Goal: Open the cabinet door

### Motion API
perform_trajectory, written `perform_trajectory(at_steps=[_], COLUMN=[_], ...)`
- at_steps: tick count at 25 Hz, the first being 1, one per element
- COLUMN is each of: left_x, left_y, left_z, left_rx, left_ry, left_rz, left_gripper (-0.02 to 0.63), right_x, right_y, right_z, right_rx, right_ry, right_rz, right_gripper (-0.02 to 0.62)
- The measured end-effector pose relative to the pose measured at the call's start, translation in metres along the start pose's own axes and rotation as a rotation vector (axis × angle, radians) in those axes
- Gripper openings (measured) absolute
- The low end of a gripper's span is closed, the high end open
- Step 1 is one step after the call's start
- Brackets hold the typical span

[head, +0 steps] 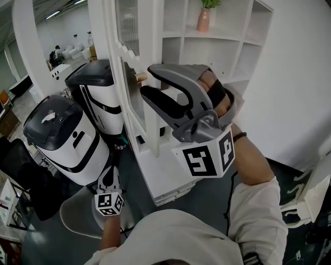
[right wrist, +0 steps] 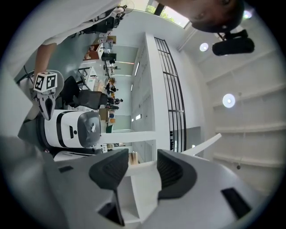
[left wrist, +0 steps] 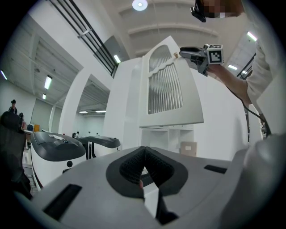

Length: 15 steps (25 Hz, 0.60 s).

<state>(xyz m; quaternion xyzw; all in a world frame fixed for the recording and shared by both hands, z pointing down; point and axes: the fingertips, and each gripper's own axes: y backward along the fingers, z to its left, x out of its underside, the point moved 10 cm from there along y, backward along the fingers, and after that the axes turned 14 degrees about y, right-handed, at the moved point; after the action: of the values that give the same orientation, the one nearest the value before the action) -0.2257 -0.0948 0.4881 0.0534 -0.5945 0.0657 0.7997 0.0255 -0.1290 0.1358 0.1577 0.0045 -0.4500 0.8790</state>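
Markers: one cube [head: 206, 155] with square black-and-white patterns rides on each of my two grippers. Door [left wrist: 178, 117] of the white cabinet [head: 227, 57] stands swung out, one ribbed pane [left wrist: 164, 89] in it. My right gripper [head: 147, 81] has its fingers spread at the door's one wooden knob [head: 139, 77], not pressing it. My left gripper [head: 109, 173] hangs low, fingers closed on nothing. One pink vase [head: 203, 19] on a shelf [head: 222, 35] holds a green plant [head: 209, 3]. Two white-and-black machines [head: 57, 134] stand left.
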Motion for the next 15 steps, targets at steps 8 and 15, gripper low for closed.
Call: perform_trajectory(at_steps=[8,15], left_x=[-0.001,-0.002], left_y=[0.001,0.001], left_z=[0.000,-0.003], left_rx=[-0.002,0.001], left_ry=[0.003,-0.003], left_rz=[-0.003,-0.003], left_gripper=[-0.002,-0.002], right_x=[-0.011,-0.006], right_y=[0.005,0.012], right_z=[-0.008,-0.014], right_rx=[0.006,0.011], right_ry=[-0.028,-0.077], right_rz=[-0.047,-0.062], right_gripper=[0.210,0.210])
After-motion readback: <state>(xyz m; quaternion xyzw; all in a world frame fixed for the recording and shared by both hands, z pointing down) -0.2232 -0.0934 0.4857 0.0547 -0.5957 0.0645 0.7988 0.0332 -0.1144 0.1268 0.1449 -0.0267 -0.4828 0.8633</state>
